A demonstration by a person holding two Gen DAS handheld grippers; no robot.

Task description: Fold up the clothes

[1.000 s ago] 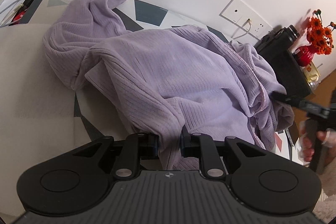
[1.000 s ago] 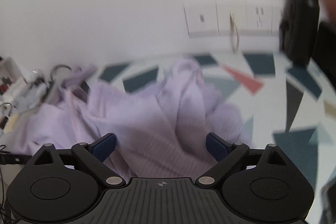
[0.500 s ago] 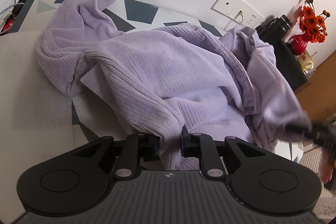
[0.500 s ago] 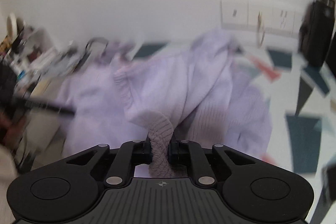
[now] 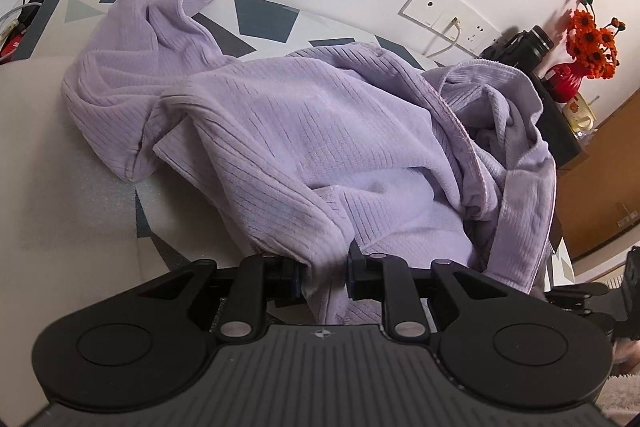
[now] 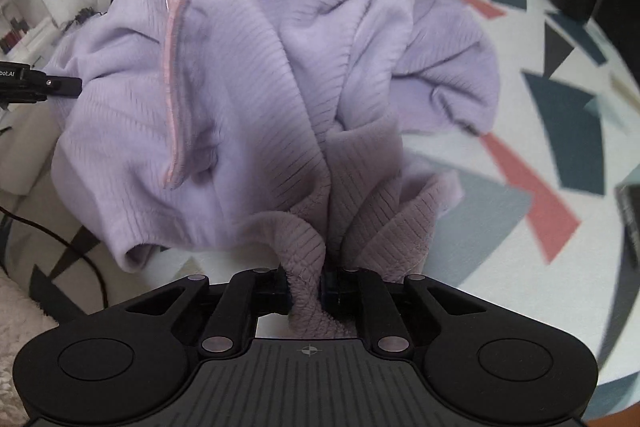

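Garment: rumpled lilac ribbed fleece top (image 5: 312, 131) lay heaped on white cloth w/ coloured triangles (image 6: 532, 131). Left gripper (image 5: 324, 273) clamped its hem fold, jaws easing apart; right gripper (image 6: 306, 285) clenched on another bunched edge.

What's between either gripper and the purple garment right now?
Nothing visible. The left gripper and the right gripper are each shut directly on a bunched fold of the purple garment, fabric pinched between the pads with no other thing in between.
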